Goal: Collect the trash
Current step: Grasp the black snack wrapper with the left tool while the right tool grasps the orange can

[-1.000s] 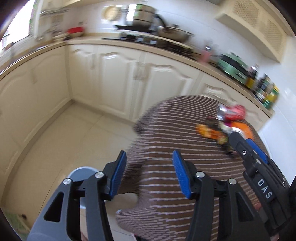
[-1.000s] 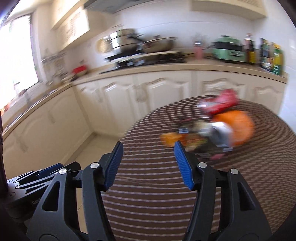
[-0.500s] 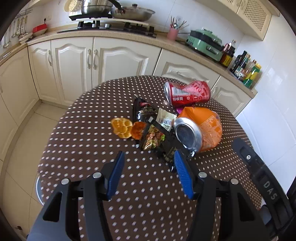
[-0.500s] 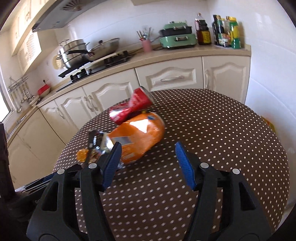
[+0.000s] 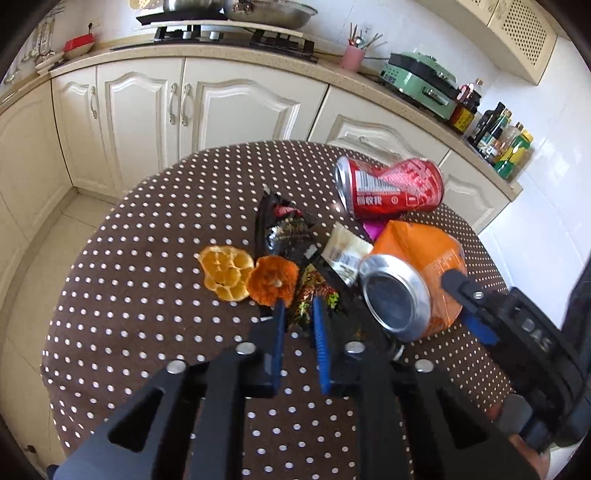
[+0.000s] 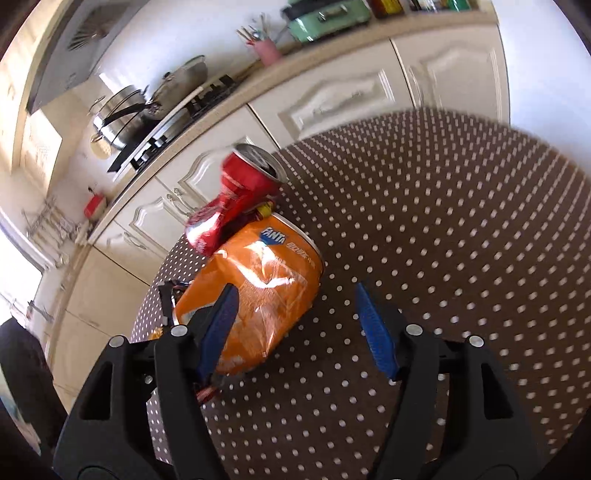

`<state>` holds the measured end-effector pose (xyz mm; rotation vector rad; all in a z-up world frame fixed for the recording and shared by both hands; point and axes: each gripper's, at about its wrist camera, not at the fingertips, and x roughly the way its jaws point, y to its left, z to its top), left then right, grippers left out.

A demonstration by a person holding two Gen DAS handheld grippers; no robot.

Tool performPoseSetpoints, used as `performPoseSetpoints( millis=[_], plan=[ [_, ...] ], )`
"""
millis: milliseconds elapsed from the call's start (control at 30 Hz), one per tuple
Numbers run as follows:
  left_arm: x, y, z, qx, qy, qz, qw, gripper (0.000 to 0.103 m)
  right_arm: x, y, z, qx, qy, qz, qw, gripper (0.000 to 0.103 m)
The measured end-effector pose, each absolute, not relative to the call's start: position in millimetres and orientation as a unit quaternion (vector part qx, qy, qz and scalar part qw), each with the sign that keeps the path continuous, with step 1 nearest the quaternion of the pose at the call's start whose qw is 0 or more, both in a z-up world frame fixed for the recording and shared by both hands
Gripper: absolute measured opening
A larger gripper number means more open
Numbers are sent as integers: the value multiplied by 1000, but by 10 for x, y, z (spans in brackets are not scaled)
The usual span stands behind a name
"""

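On the brown polka-dot table (image 5: 147, 240) lies a trash pile. It holds a crushed red can (image 5: 391, 188), a crushed orange can (image 5: 417, 280), a dried orange slice (image 5: 225, 271), an orange peel (image 5: 271, 282), a black wrapper (image 5: 284, 229) and a colourful snack wrapper (image 5: 306, 295). My left gripper (image 5: 298, 308) is closing, its narrow jaws pinching the snack wrapper's near edge. My right gripper (image 6: 295, 291) is opening, tilted. Its left finger lies over the orange can (image 6: 266, 280) and its right finger over bare cloth. The red can (image 6: 240, 192) sits behind.
Cream cabinets (image 5: 229, 107) and a counter ring the table's far side. On the counter are a hob with pans (image 5: 236, 29), a pink cup (image 5: 352, 57), a green appliance (image 5: 421, 83) and bottles (image 5: 495, 133). Tiled floor (image 5: 33, 266) shows at the left.
The left jaws went from wide to nearly together at the snack wrapper's edge, slightly closer to the pile. The right gripper rolled, moved in on the orange can and spread a little.
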<state>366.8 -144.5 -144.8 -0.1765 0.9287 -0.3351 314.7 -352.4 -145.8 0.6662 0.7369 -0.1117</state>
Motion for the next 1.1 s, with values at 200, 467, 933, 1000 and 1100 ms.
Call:
performPoseSetpoints(
  millis=[200, 467, 933, 1000, 1100],
  plan=[
    [3628, -1321, -1368, -94, 427, -163, 884, 5, 3179, -3545, -1560, 366, 349, -23, 862, 64],
    [3548, -1182, -1288, -102, 417, -165, 888, 4, 3211, -3475, -1591, 397, 345, 15, 850, 37],
    [3169, -548, -886, -132, 367, -145, 909, 4, 2761, -2627, -783, 240, 258, 15, 936, 30],
    [3098, -383, -842, -139, 358, -132, 914, 4, 2736, -2454, -706, 228, 254, 27, 940, 30],
    [2974, -59, -797, -146, 344, -102, 922, 4, 2709, -2094, -617, 205, 250, 50, 945, 30]
  ],
)
